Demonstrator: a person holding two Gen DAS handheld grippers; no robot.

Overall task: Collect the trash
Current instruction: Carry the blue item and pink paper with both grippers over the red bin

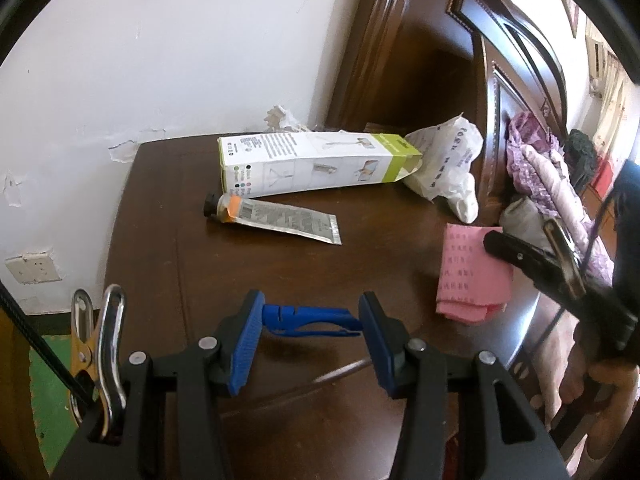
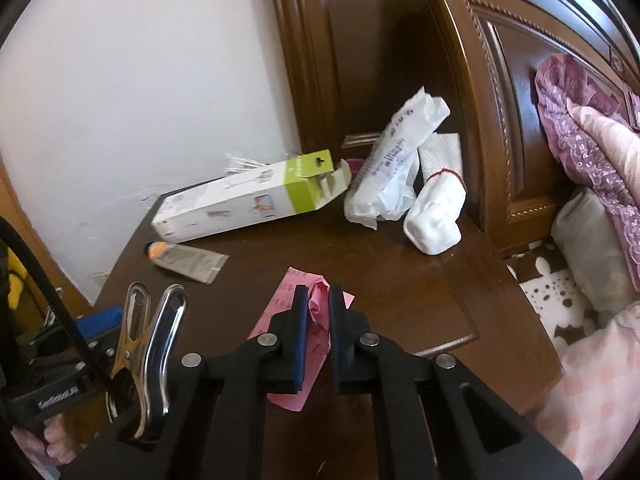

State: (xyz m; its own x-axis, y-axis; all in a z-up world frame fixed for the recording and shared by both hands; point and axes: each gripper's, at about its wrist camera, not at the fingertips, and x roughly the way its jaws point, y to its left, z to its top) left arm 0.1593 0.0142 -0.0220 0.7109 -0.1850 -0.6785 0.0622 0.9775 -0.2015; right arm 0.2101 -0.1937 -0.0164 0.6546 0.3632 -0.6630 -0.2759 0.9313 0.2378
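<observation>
While the right tool [image 2: 318,320] is pinched together on a crumpled fold of the pink paper [image 2: 294,312], that sheet lies on the dark wooden counter [image 2: 400,292] near its front right edge, beside the bed. In the left wrist view the same pink paper [image 1: 472,276] shows with the right tool's black body reaching onto it from the right. The left tool [image 1: 312,324] stands with its blue pads apart, clamped on nothing, above the front edge of the counter [image 1: 280,272]; a blue plastic part sits between its pads, though what that part is cannot be told. Toward the back edge lies a long white and green carton [image 1: 316,164] on its side, its green end flap open as the right wrist view shows [image 2: 256,196]. Just in front of the carton, near the left edge, lies a flattened silver tube [image 1: 276,216] with an orange band and a black cap. At the back right corner, against the carved headboard [image 2: 500,120], a crumpled white plastic wrapper [image 2: 392,160] leans beside a rolled white cloth [image 2: 436,216] tied with a red band. Pink and purple bedding [image 2: 592,148] is heaped on the bed past the right edge.
</observation>
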